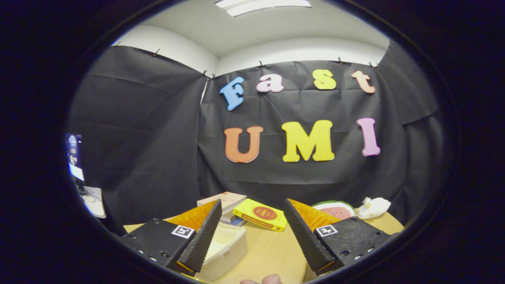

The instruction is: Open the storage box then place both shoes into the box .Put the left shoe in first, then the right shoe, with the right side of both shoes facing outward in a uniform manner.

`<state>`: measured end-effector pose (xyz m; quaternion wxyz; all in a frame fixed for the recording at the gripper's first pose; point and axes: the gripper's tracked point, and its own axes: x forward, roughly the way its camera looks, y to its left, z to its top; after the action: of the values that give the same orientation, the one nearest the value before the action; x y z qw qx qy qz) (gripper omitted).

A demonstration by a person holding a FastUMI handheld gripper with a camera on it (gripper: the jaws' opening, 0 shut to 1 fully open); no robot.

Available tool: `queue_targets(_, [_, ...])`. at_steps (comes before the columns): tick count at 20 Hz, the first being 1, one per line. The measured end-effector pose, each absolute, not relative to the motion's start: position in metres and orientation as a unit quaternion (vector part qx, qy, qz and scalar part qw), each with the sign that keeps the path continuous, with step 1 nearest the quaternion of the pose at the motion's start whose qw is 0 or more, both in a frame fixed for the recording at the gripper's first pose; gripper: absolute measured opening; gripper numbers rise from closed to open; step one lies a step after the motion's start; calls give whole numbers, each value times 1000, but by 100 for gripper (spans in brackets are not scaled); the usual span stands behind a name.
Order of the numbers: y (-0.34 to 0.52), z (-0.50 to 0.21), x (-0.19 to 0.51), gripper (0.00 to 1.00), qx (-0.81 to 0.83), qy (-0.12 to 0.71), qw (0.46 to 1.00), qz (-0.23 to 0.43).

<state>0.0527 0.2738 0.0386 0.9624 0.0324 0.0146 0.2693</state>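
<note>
Jaws wide apart, bare table between, storage box beside.

gripper | jaws spread wide, nothing between them | fingertip of a person at its base

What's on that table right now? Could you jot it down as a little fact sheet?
claw: open, holding nothing, above the table
table: light wood
white box: beside one finger, low on the table
yellow book: beyond the fingers
stacked books: behind the yellow book
watermelon toy: far side
white soft toy: next to the watermelon toy
</note>
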Motion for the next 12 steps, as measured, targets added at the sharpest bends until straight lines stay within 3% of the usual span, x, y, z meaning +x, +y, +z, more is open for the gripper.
queue_targets(12, [115,-77,70,95,-60,102,979,164])
